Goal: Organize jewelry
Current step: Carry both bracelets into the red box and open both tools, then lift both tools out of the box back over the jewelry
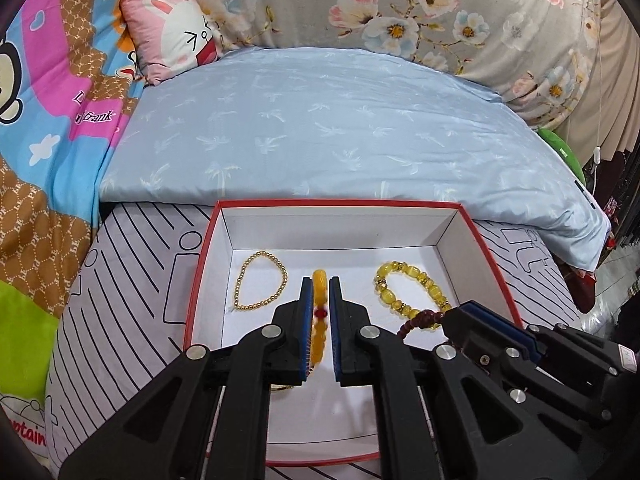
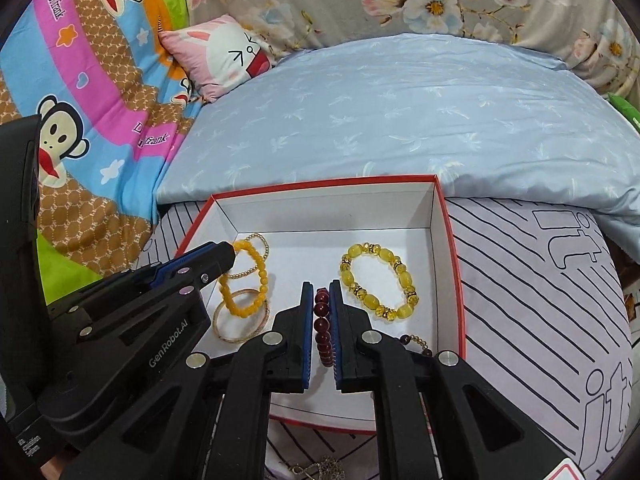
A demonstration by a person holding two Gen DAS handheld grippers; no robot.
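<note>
A red-rimmed white box (image 1: 464, 216) (image 2: 444, 208) lies on the bed. My left gripper (image 1: 320, 284) is shut on an orange beaded bracelet (image 1: 319, 292) (image 2: 256, 276) and holds it upright over the box floor. My right gripper (image 2: 319, 288) is shut on a dark red beaded bracelet (image 2: 322, 320) (image 1: 420, 318) inside the box. A thin gold bead bracelet (image 1: 260, 282) (image 2: 250, 270) lies at the box's left. A chunky yellow bead bracelet (image 1: 412, 290) (image 2: 380, 284) lies at its right. A gold bangle (image 2: 240, 320) lies flat under the orange bracelet.
The box rests on a white sheet with black stripes (image 2: 540, 300). A light blue quilt (image 1: 320, 120) lies behind it, with a pink rabbit pillow (image 1: 172, 36) and a colourful cartoon blanket (image 1: 48, 120) at the left. A chain necklace (image 2: 320, 470) lies in front of the box.
</note>
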